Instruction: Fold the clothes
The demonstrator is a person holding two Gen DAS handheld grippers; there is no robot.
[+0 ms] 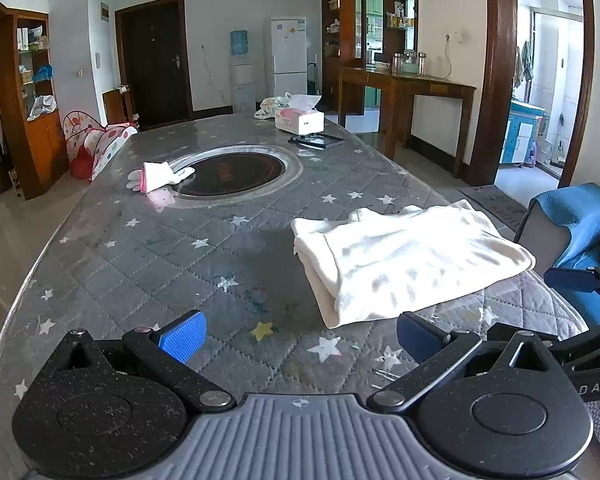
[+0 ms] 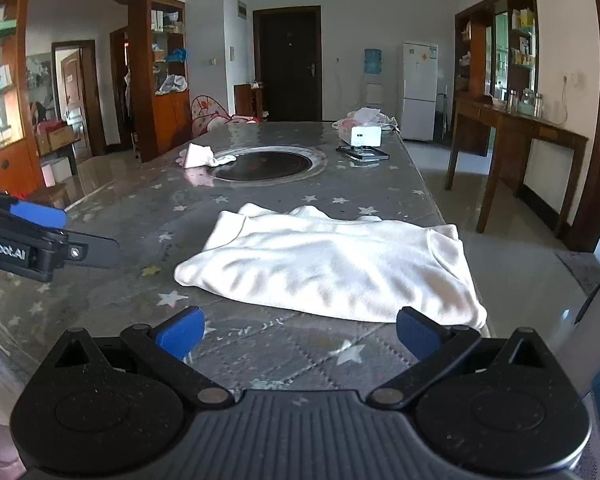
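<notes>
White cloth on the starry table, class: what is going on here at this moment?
A person holds a two-finger gripper in each hand over a grey quilted table. Both the left gripper and the right gripper are open and hold nothing. The white garment lies partly folded near the table's edge, untouched. Further back lie a small white and pink cloth beside a round black inset, and a tissue box.

White garment (image 2: pixel 332 264); grey quilted desk (image 1: pixel 180 264) cover with white stars; blue pads on black left gripper (image 1: pixel 300 338).
</notes>
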